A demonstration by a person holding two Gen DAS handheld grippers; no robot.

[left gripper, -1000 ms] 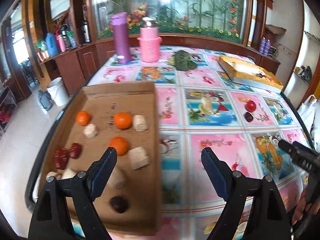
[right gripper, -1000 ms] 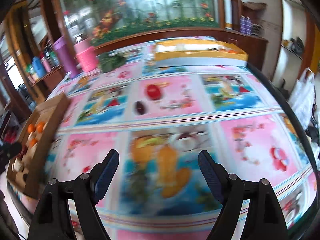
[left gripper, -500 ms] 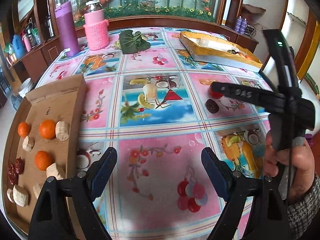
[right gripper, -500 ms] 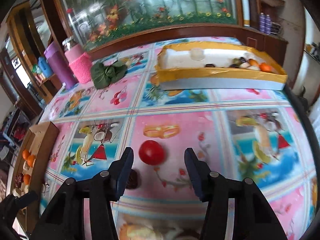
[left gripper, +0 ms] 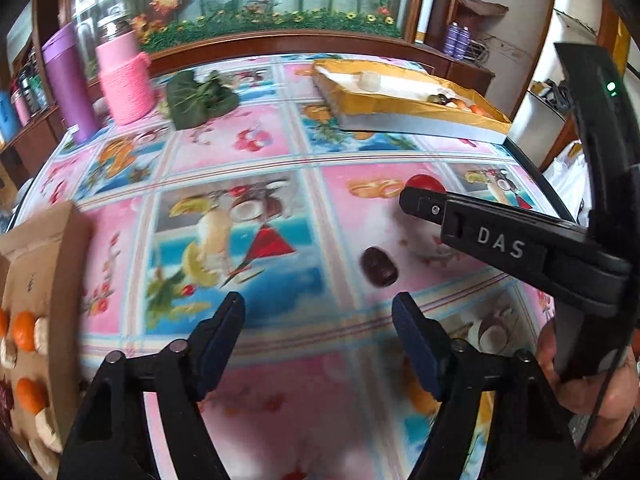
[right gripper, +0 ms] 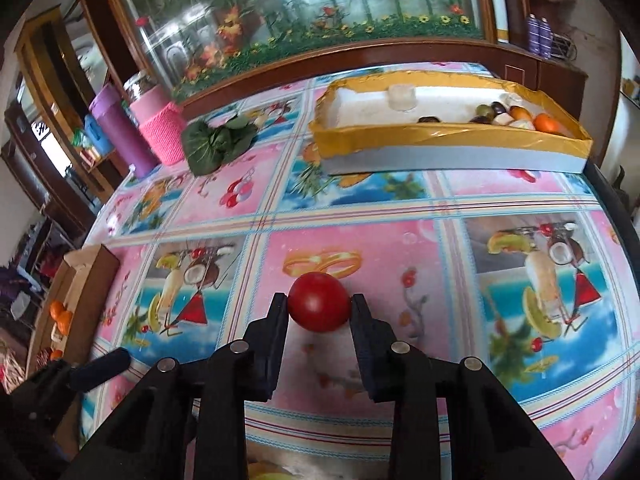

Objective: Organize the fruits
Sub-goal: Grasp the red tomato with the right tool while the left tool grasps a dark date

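- We close our right tongs (right gripper: 319,307) on the red fruit (right gripper: 319,307) on the bench (right gripper: 400,208); both pads touch it.
- Left tongs (left gripper: 319,315) hang open, empty.
- Next, we judge: lift it toward the far yellow tray (right gripper: 448,142).

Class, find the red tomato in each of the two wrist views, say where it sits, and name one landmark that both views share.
Left wrist view: the red tomato lies right of centre, partly hidden behind the right gripper.
Right wrist view: the tomato sits at centre, between the right gripper's fingers.
Shared landmark: the yellow tray at the table's far side.
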